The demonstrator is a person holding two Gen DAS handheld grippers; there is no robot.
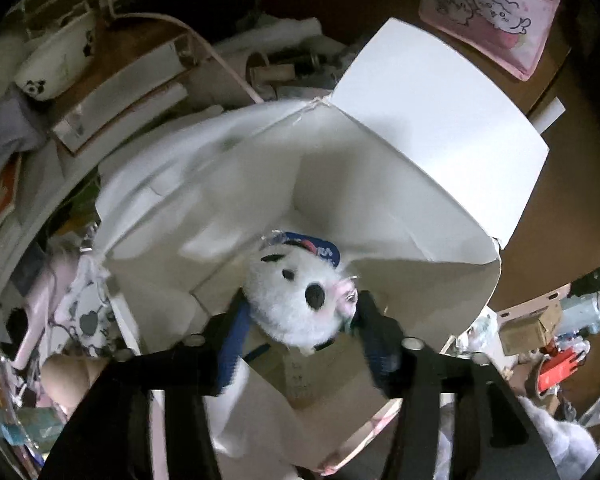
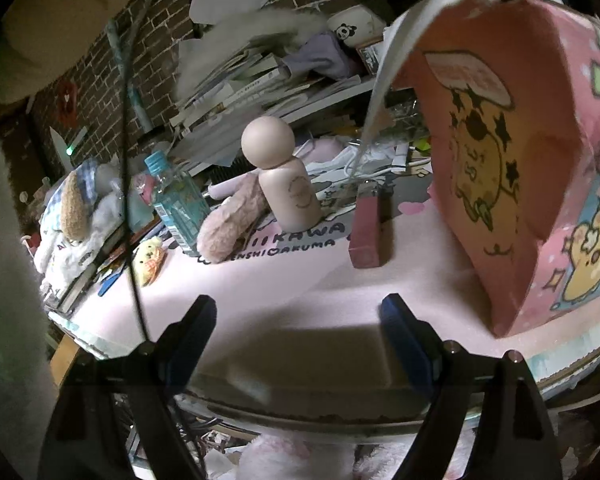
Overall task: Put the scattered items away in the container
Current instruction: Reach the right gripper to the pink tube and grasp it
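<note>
- A large open box (image 1: 380,184), white inside, fills the left wrist view beyond the left gripper's fingers; its flaps are folded outward and one broad flap reaches up and to the right.
- In the right wrist view the same box (image 2: 532,168) stands ahead and to the right of the right gripper's fingers, its outside pink with cartoon animals.
- A pink mat (image 2: 320,280) with printed letters covers the table ahead of the right fingers.
- The left gripper (image 1: 300,344) points steeply down into the box. Its jaws stand partly apart, and a stuffed toy sits between them.
- That stuffed toy (image 1: 296,300) is white and fluffy with black eyes, a black nose and a blue cap. It is inside the box mouth, between the blue pads (image 1: 230,356); whether the pads still press on it cannot be told through the blur.
- The right gripper (image 2: 296,344) hovers over the near table edge, its jaws wide apart with nothing between them.
- A beige bottle with a round ball top (image 2: 284,176) stands upright well ahead of the right fingers.
- A fuzzy pink plush (image 2: 230,224) lies just left of that bottle, touching it.
- A clear bottle with a blue cap (image 2: 176,200) stands left of the plush.
- A slim dark pink box (image 2: 368,232) lies ahead, between the beige bottle and the big box.
- A small yellow bear toy (image 2: 150,260) lies ahead and to the left of the fingers.
</note>
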